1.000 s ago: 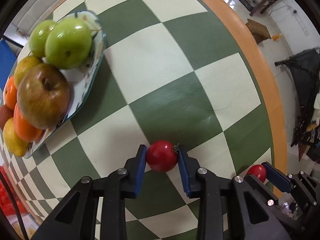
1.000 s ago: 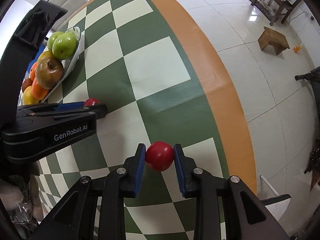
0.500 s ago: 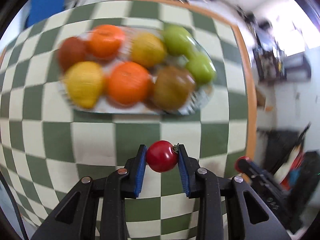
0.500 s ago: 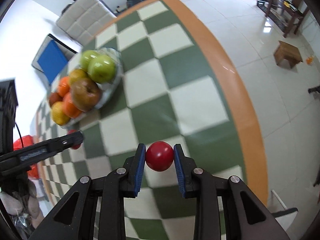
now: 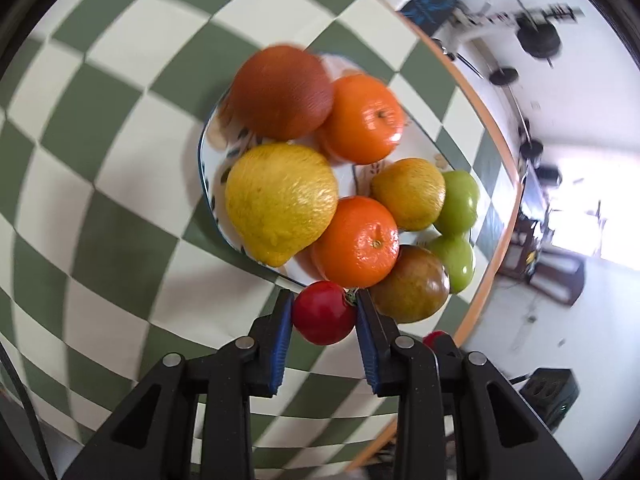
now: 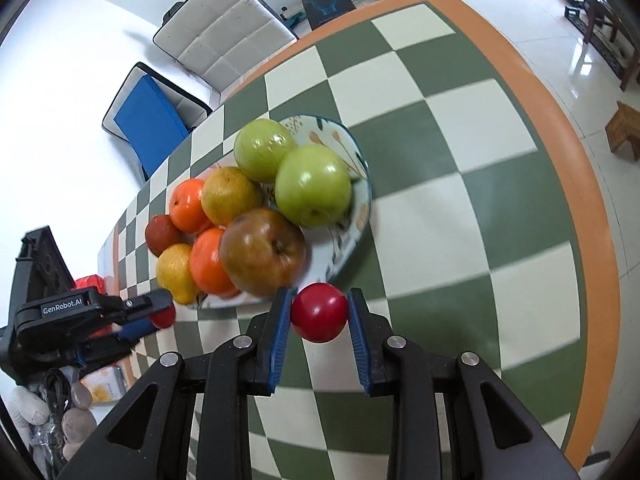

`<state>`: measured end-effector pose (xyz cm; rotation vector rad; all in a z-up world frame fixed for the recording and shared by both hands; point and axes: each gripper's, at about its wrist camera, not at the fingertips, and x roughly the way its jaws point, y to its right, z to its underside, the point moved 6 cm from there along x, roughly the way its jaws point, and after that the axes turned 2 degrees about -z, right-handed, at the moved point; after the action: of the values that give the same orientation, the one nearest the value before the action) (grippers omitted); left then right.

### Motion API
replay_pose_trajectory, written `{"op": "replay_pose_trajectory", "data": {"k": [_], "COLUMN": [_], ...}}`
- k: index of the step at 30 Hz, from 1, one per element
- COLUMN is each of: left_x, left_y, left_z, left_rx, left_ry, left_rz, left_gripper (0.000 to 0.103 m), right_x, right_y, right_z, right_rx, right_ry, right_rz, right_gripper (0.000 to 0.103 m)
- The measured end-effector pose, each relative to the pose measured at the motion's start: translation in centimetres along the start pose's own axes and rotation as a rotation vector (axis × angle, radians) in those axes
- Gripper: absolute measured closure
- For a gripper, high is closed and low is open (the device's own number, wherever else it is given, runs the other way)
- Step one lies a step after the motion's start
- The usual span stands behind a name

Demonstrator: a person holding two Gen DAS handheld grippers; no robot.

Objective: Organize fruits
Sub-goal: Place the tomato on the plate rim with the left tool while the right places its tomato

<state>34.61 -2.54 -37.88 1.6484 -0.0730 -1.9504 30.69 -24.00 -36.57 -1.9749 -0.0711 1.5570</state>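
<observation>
Left wrist view: left hand-held gripper [image 5: 324, 312] closed on a small red tomato [image 5: 323, 312], green stem stub against the right pad. It hangs just off the near rim of the plate [image 5: 206, 152], close beside an orange [image 5: 356, 242] and a brown-red apple [image 5: 412, 282].

Right wrist view: right hand-held gripper [image 6: 319, 313] likewise clamped on a second red tomato [image 6: 319, 312], blue pads on both flanks, poised at the plate's near rim beside the same apple [image 6: 262, 252]. The other gripper shows at far left with its fruit.

Plate load: two green apples [image 6: 312, 186], two oranges, a lemon [image 5: 280, 202], a smaller yellow-green citrus, a dark reddish fruit at the far end. Heaped, fruit touching fruit.

Risks, as I judge them:
- Little bare plate is visible. A round tomato set on top of or against the pile could roll off onto the checked tabletop [image 6: 460, 208].
- A nudge to the apple or orange could shift the heap; the lemon looks to overhang the rim.
- Both grippers approach the same rim stretch, so they may crowd each other.

Room: bare patterned plate shows by the green apples, on the side toward the orange table edge. Tabletop around the plate is open; that edge is near, with floor beyond.
</observation>
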Motion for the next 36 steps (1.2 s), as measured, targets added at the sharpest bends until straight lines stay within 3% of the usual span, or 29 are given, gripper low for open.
{"op": "replay_pose_trajectory", "data": {"k": [7,13,29,36], "left_x": [0.7,0.8,1.0,0.5], "left_y": [-1.7,-3.0,-3.6,-3.5], "left_z": [0.0,-0.2,0.0,0.2], "left_rx": [-0.205,-0.283,-0.361,-0.352], "left_ry": [0.015,0.019,0.001,-0.004], "left_rz": [0.106,0.131,0.204,0.212], "left_gripper": [0.075,0.075,0.071,0.068], "right_x": [1.9,2.9,3.5,3.3], "right_y": [0.4,0.9,0.7,0.9], "right_z": [-1.5,-1.7,-2.2,-2.0], "right_rx": [-0.004,-0.007,-0.014,0.005], "right_ry": [-0.024,-0.040,-0.066,-0.073], "right_rz": [0.032,0.052,0.022,0.013], "right_gripper": [0.072,0.072,0.069,0.057]}}
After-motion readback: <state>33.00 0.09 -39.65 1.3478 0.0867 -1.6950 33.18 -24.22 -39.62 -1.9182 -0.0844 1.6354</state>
